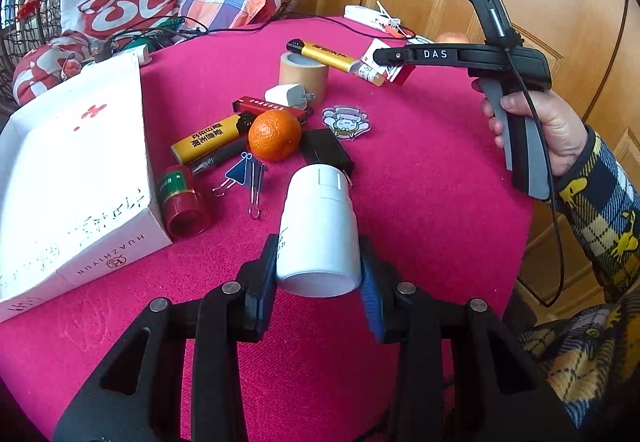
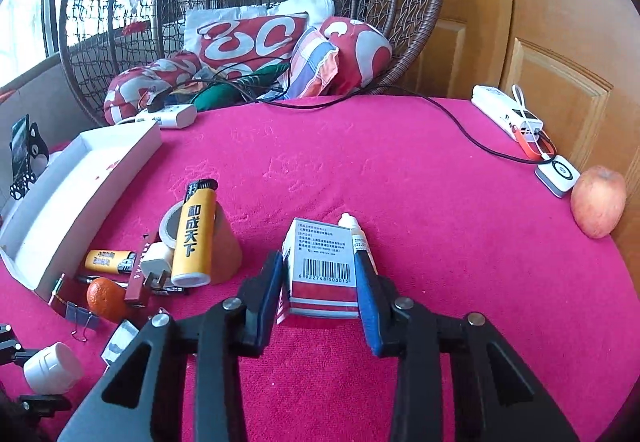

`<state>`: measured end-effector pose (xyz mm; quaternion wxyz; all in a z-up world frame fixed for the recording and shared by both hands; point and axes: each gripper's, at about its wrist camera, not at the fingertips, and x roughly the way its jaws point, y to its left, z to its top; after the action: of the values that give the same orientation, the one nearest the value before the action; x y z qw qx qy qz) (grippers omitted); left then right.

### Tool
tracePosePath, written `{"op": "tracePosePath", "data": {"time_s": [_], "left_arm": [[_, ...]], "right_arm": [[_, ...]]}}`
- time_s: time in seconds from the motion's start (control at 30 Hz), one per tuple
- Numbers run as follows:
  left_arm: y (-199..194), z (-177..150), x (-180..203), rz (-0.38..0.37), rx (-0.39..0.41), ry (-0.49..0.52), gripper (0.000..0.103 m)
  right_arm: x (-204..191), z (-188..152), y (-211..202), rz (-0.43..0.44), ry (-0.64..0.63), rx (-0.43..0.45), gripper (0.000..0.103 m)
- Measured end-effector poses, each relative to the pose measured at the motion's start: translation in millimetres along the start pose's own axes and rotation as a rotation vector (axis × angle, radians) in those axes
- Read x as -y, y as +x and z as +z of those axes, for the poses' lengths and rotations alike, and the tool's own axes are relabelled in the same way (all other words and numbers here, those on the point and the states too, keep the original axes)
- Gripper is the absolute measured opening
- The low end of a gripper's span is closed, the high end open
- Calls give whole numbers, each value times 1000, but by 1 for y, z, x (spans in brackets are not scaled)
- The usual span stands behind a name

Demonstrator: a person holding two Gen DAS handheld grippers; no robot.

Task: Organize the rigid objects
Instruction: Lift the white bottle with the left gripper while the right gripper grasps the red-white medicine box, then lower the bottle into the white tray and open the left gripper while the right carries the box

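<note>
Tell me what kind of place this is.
Most likely a room in someone's home, perhaps a sunroom or balcony corner. A wicker hanging chair piled with red patterned cushions stands behind a round table under a pink cloth, beside panelled wooden doors.

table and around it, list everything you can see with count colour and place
white bottle: 1, white, in left gripper
medicine box: 1, white and red, in right gripper
dropper bottle: 1, white, beside medicine box
lighters: 2, yellow, one on tape roll
orange: 1, mid table
binder clips: 2, near orange
open box: 1, white, left edge
apple: 1, far right
tablecloth: pink
hand: 1, holding right gripper
</note>
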<state>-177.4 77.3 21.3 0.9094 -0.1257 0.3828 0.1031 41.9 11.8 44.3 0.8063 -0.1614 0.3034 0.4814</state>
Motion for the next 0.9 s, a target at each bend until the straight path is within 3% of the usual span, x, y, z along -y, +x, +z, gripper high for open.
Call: {"op": "tracePosePath", "data": {"time_s": [0.57, 0.9], "left_arm": [[-32, 8, -14, 9, 126, -57, 36], [-45, 5, -29, 24, 168, -109, 36]], "right_arm": [[-12, 12, -59, 107, 45, 143, 35], [-34, 18, -74, 192, 25, 179, 36]]}}
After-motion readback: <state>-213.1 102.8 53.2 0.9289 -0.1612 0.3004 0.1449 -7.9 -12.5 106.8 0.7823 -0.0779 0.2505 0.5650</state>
